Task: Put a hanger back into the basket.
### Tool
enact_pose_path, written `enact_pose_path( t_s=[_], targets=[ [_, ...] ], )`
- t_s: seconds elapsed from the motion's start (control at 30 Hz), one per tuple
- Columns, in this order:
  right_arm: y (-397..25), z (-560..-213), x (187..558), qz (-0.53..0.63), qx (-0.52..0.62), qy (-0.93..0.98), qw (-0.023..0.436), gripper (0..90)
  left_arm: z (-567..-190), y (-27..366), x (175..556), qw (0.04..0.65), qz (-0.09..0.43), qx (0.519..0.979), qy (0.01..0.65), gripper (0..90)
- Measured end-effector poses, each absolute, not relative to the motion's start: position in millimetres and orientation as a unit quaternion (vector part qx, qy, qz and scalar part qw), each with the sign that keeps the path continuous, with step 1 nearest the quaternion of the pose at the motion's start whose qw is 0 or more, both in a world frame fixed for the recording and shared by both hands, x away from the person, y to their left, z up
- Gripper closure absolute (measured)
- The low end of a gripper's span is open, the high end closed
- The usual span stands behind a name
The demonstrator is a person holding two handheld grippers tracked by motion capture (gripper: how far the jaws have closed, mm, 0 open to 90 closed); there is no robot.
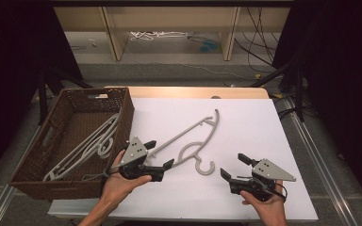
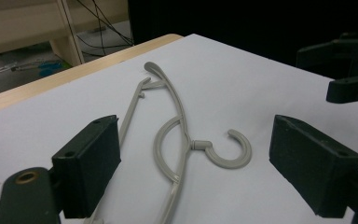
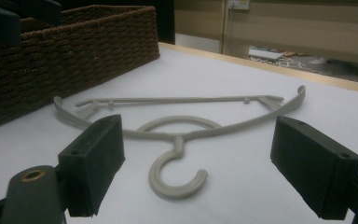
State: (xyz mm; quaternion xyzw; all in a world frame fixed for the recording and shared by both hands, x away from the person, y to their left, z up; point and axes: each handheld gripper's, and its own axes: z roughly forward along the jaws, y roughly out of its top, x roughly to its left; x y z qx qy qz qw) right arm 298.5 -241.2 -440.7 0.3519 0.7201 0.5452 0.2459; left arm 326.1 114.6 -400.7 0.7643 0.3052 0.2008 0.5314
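A grey plastic hanger (image 1: 194, 139) lies flat on the white table top, hook (image 1: 206, 166) toward the near edge. In the left gripper view the hanger (image 2: 179, 135) lies just ahead between the jaws; in the right gripper view the hanger (image 3: 182, 130) points its hook (image 3: 175, 179) at me. My left gripper (image 1: 159, 154) is open at the hanger's near-left end, its jaws either side of the lower arm without touching it. My right gripper (image 1: 233, 166) is open to the right of the hook, holding nothing.
A brown wicker basket (image 1: 122, 109) stands at the table's left edge with other grey hangers (image 1: 87, 147) inside. In the right gripper view the basket (image 3: 74, 51) rises at the left. White table surface (image 1: 245, 122) extends beyond and right of the hanger. Cables lie on the floor behind.
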Motion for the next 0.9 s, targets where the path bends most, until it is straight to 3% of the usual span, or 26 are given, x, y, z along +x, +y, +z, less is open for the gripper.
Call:
enact_pose_path(
  t_s=[0.43, 0.9],
  targets=[
    [-240, -443, 299, 0.549, 0.352, 0.718, 0.242, 18.2, -424, 103, 329, 0.509, 0.178, 0.784, 0.306, 16.2],
    [-240, -441, 296, 0.536, 0.355, 0.727, 0.242, 18.2, -446, 77, 357, 0.419, 0.168, 0.844, 0.289, 17.1]
  ],
)
